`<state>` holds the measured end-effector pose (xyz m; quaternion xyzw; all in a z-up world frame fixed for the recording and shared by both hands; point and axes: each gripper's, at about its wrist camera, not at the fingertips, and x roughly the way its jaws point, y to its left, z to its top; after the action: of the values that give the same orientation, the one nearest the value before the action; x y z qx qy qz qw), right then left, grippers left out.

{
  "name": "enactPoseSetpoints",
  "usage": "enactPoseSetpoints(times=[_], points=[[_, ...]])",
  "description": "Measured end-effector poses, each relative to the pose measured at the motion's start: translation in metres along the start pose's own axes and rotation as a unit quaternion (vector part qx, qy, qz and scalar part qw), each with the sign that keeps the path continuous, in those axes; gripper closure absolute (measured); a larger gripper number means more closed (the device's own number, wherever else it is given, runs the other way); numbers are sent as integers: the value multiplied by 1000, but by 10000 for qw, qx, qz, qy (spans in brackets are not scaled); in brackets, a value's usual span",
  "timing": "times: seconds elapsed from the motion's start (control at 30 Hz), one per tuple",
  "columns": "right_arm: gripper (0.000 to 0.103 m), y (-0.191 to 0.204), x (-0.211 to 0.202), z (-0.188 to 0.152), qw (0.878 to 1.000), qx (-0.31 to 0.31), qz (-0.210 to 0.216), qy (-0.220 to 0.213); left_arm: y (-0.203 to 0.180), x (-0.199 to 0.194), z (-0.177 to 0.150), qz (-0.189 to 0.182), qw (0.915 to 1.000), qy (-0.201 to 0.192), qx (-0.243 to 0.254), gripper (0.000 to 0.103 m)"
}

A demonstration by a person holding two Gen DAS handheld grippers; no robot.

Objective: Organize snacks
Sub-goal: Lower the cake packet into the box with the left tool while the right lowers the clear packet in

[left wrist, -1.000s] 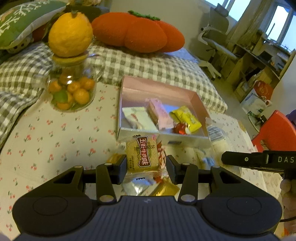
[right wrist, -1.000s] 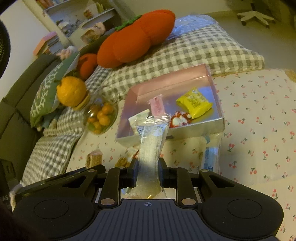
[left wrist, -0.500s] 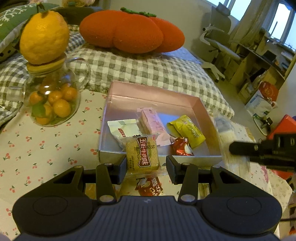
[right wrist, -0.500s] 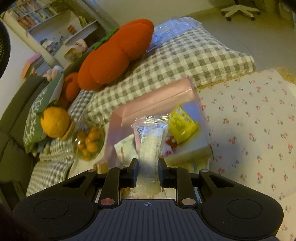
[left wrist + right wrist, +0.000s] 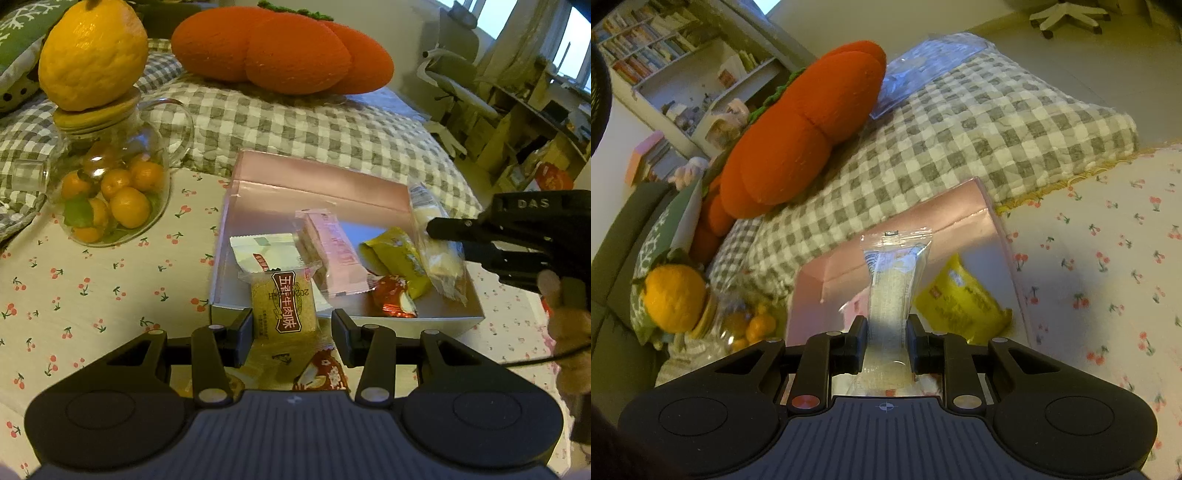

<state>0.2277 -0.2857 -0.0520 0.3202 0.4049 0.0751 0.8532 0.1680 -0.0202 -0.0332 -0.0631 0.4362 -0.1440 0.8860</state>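
A pink box (image 5: pixel 317 184) sits on the cherry-print cloth and holds a white packet (image 5: pixel 258 253), a pink bar (image 5: pixel 332 251), a yellow packet (image 5: pixel 395 254) and a red candy (image 5: pixel 393 301). My left gripper (image 5: pixel 291 326) holds a tan square cake with a brown label (image 5: pixel 284 308) at the box's near wall. My right gripper (image 5: pixel 886 341) is shut on a long clear-wrapped bar (image 5: pixel 892 291) and holds it over the box (image 5: pixel 923 218) beside the yellow packet (image 5: pixel 960 302). The bar also shows in the left wrist view (image 5: pixel 436 247).
A glass jar of small oranges (image 5: pixel 110 199) with a big yellow citrus (image 5: pixel 92 51) on its lid stands left of the box. A checked cushion (image 5: pixel 295 122) and an orange pumpkin pillow (image 5: pixel 284 48) lie behind. More wrapped snacks (image 5: pixel 321 369) lie under my left gripper.
Both grippers have moved toward the pink box. The right gripper has carried the clear-wrapped bar from beside the box to over its right side. The left still holds the tan cake.
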Motion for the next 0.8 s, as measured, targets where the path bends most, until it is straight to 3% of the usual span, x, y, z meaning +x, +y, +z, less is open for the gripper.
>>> enactPoseSetpoints(times=[0.47, 0.7, 0.8], points=[[81, -8, 33, 11, 9996, -201, 53, -171, -7, 7, 12, 52, 10000, -61, 56, 61], [76, -10, 28, 12, 9992, -126, 291, -235, -17, 16, 25, 211, 9991, -214, 282, 61], [66, -10, 25, 13, 9992, -99, 295, -246, -16, 25, 30, 281, 9988, -270, 306, 61]])
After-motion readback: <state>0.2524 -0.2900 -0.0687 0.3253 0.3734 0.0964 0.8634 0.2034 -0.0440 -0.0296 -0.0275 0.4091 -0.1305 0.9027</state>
